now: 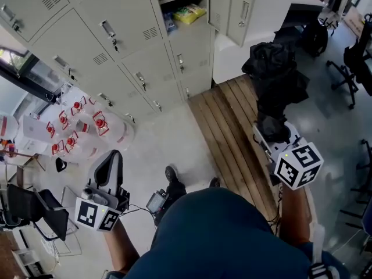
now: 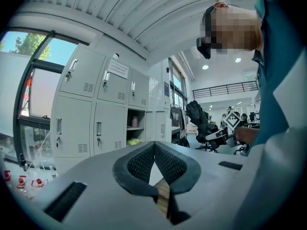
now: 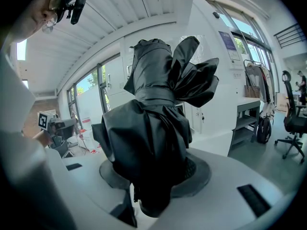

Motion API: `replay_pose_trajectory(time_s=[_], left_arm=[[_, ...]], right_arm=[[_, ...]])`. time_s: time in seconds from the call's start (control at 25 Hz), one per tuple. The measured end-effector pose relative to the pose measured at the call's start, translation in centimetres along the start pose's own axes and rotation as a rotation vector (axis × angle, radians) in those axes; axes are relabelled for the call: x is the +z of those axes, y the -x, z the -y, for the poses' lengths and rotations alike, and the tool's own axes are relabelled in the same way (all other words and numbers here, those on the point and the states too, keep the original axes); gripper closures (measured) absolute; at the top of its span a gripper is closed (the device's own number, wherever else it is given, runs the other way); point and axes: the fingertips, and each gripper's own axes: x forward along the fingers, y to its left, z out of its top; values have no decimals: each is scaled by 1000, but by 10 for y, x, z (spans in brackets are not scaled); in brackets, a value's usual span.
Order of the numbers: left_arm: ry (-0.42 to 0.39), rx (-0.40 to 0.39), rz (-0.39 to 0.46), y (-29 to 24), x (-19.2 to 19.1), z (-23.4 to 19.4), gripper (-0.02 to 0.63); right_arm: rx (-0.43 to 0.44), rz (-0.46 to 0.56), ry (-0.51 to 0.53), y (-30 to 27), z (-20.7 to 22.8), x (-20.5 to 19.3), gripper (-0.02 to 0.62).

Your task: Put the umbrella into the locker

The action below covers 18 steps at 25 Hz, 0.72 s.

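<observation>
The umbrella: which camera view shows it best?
The right gripper view: the folded black umbrella fills the picture, held between the jaws of the right hand-held gripper. The head view shows it from above as a dark bundle. The left gripper view shows it small and far off.

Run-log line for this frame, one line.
right gripper: jaws shut on umbrella | umbrella: black, folded, not yet in locker | left gripper: jaws shut, empty | locker: door open

head view steeply down over the person [image 1: 226, 237], left gripper view level toward the lockers [image 2: 96, 109], shared with head view, right gripper view close on the umbrella [image 3: 153, 123]
</observation>
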Motion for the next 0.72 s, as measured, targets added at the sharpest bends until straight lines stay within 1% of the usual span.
replay_pose_trajectory(time_s=[0.12, 0.2, 0.48, 0.72], left_arm=[[8, -42, 10, -22, 2, -20, 588], [0, -82, 21, -41, 6, -34, 588], [-4, -219, 60, -92, 26, -89, 588], [2, -292, 57, -123, 28, -135, 588]], right_arm=[[-45, 3, -14, -7, 3, 4, 408], [-75, 10, -32, -12, 2, 8, 408], [-175, 28, -83, -37, -19, 26, 408], [-229, 41, -104, -71, -37, 43, 408]])
